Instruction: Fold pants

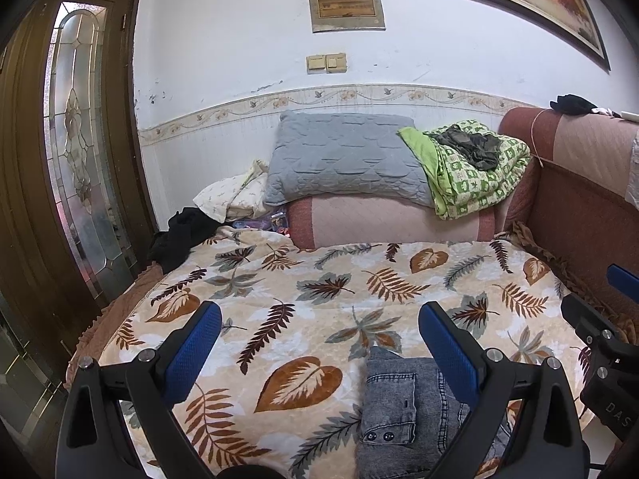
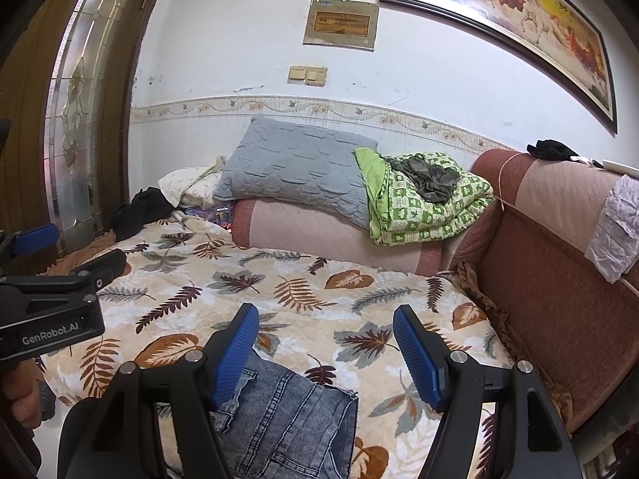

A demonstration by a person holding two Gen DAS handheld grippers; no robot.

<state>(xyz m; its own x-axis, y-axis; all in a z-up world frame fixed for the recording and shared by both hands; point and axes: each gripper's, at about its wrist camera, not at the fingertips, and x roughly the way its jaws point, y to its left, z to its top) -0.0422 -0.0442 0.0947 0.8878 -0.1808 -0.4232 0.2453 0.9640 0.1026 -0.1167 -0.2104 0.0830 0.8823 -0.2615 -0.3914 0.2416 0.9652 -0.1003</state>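
Note:
Grey-blue denim pants (image 1: 403, 411) lie on the leaf-print blanket (image 1: 311, 287) at the near edge, waistband and a pocket with two studs showing. They also show in the right wrist view (image 2: 287, 419). My left gripper (image 1: 319, 343) is open and empty, above the blanket, its right finger over the pants' right side. My right gripper (image 2: 325, 351) is open and empty, its left finger over the pants' upper left edge. The right gripper appears at the right edge of the left wrist view (image 1: 599, 335), the left gripper at the left of the right wrist view (image 2: 60, 279).
A grey pillow (image 1: 343, 159) and a folded green quilt (image 1: 475, 171) rest on the sofa arm at the back. A red sofa backrest (image 2: 559, 263) runs along the right. Black clothes (image 1: 179, 235) lie at the far left by a wooden glass door (image 1: 76, 151).

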